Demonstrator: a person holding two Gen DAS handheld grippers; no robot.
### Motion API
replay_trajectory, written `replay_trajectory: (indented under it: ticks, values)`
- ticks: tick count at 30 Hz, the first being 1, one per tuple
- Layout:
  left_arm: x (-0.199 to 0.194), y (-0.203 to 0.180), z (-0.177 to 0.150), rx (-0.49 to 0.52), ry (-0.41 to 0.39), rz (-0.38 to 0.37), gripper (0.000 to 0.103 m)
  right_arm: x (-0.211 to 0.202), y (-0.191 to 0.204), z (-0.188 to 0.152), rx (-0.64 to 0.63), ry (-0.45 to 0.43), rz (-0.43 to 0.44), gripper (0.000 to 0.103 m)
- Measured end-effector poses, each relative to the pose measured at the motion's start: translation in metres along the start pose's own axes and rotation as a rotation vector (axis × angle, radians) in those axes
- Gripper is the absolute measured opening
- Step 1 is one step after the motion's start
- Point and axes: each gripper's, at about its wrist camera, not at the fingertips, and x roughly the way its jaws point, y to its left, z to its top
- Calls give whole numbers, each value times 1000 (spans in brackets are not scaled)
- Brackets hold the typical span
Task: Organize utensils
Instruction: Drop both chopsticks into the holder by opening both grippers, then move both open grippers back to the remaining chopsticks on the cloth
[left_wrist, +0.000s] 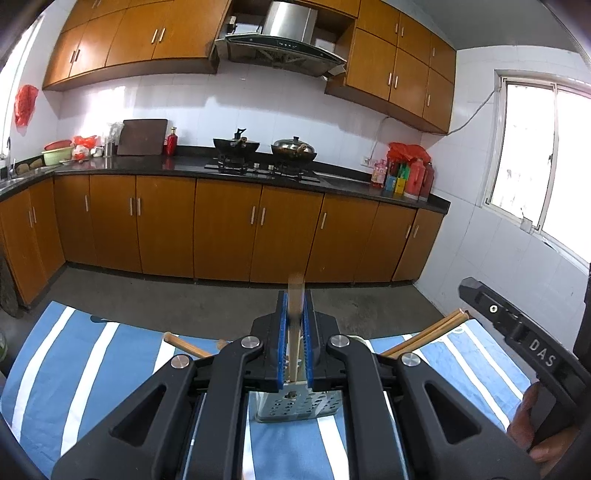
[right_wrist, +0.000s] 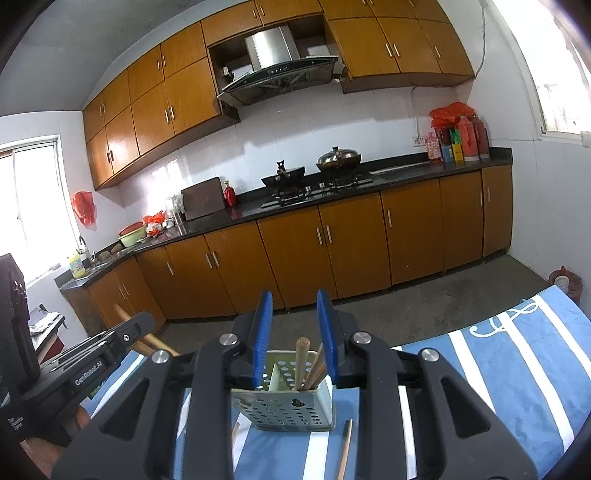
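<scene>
Up close, the left gripper (left_wrist: 294, 339) clenches its blue-padded jaws on a pale wooden chopstick (left_wrist: 294, 332), held upright over the perforated grey metal utensil holder (left_wrist: 295, 404). That holder (right_wrist: 284, 398) stands on the blue-and-white striped cloth (right_wrist: 498, 369) and sits between the spread, released jaws of the right gripper (right_wrist: 293, 334). A round wooden handle (right_wrist: 301, 360) and more chopsticks (right_wrist: 317, 367) stand in its right compartment. Loose chopsticks (right_wrist: 345, 450) lie on the cloth beside it. Farther off, orange-brown wooden cabinets (right_wrist: 351, 243) run under a dark countertop (right_wrist: 406, 175).
</scene>
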Motion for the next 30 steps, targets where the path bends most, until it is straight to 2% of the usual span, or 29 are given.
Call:
replay_trajectory:
  ticks: [2,7,13,18,20,22,25,30]
  values:
    - [-2,-1,0,4,-5,1,9,-5,-1,-1,-1,-6,-3,26]
    - [-6,-4,2,1,-17,9,24,-14,-5,-2,-4,-9,-11,26]
    - [-22,1,10,-12,-48,18,25,-35,-11,-6,-3,-29,-18,26]
    - [-46,11,-1,-9,-51,39,25,-55,-23,-28,-3,-3,-53,26]
    - [-54,18,-15,-4,-32,56,25,-58,-28,-43,-12,26,-75,26]
    - [-58,26,-30,-1,-3,71,25,-56,-34,-68,-19,91,-99,26]
    - [-55,40,-71,-9,87,98,25,-43,-42,-108,-4,213,-105,26]
    - [-37,52,-133,-54,240,89,25,-21,-38,-176,12,402,-94,26]
